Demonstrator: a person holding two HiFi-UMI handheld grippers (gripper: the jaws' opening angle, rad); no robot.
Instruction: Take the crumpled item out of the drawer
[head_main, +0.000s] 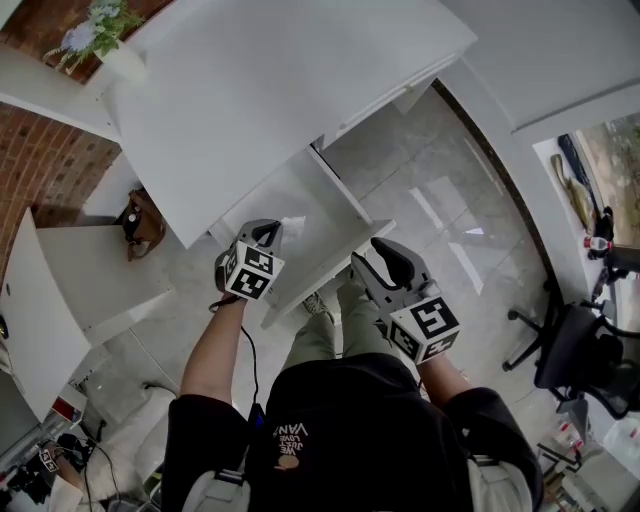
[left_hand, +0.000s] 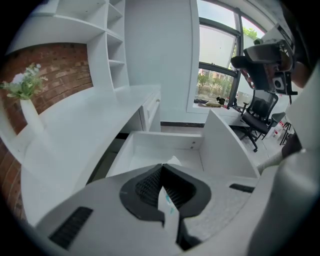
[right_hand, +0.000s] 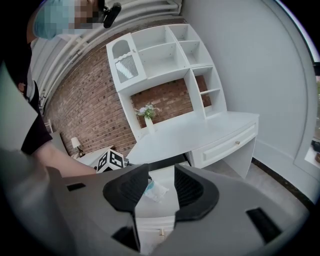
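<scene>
My left gripper (head_main: 266, 236) (left_hand: 163, 167) is shut on the crumpled item (left_hand: 168, 199), a white wad with teal marks pinched between its dark pads. It hangs above the open white drawer (left_hand: 167, 140) of the desk. In the right gripper view the same crumpled item (right_hand: 154, 190) shows above the drawer (right_hand: 159, 215), beside the left gripper's marker cube. My right gripper (head_main: 386, 258) (right_hand: 161, 172) stands open to the right of it, with nothing touching its pads. The head view hides the item behind the left gripper.
A white desk top (head_main: 280, 90) carries a vase with flowers (head_main: 105, 40) (right_hand: 147, 117). Another drawer with a knob (right_hand: 235, 142) is closed at the desk's right. White shelves rise against a brick wall (right_hand: 165, 97). An office chair (head_main: 580, 350) stands by the window.
</scene>
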